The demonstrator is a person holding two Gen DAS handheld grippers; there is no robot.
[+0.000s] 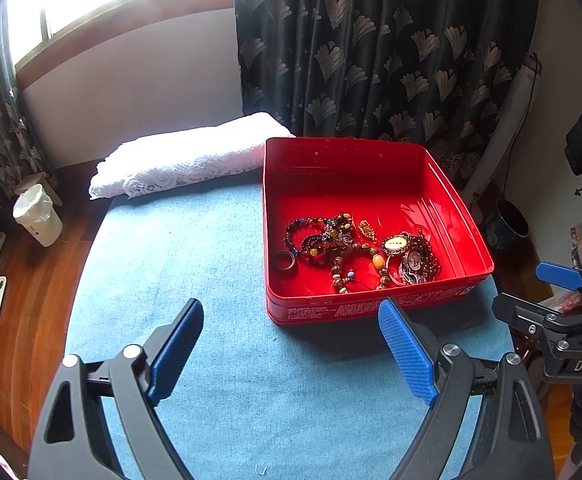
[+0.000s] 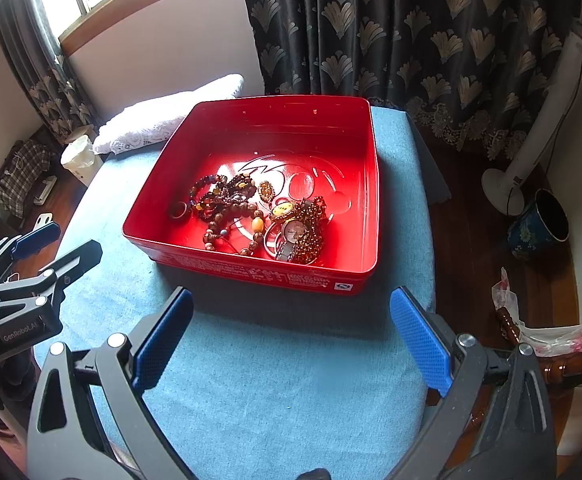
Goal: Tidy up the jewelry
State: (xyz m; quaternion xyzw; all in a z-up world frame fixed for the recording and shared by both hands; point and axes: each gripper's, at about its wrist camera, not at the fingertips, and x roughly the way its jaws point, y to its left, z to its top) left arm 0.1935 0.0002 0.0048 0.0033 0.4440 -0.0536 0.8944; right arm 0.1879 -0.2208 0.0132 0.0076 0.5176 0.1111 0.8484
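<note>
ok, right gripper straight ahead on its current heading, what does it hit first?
Probably the near wall of the red tin. The right gripper is open, empty, aimed at it over bare blue cloth; depth is unclear.

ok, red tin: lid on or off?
Off. The red tin sits open-topped on the blue cloth, jewelry piled on its floor. No lid in either view.

Red tin [image 1: 371, 168] side lettering [image 1: 331, 311] too small to read

**Counts**

One red tin [image 2: 371, 184]. In it: one dark ring [image 2: 178, 209] at 9 o'clock, two watches [image 2: 282, 209] [image 2: 291, 233] at 3 o'clock; tangled bead strings [image 2: 227, 196], number unclear. One white cloth [image 1: 179, 156]. Two grippers [image 1: 291, 312] [image 2: 291, 300].
</note>
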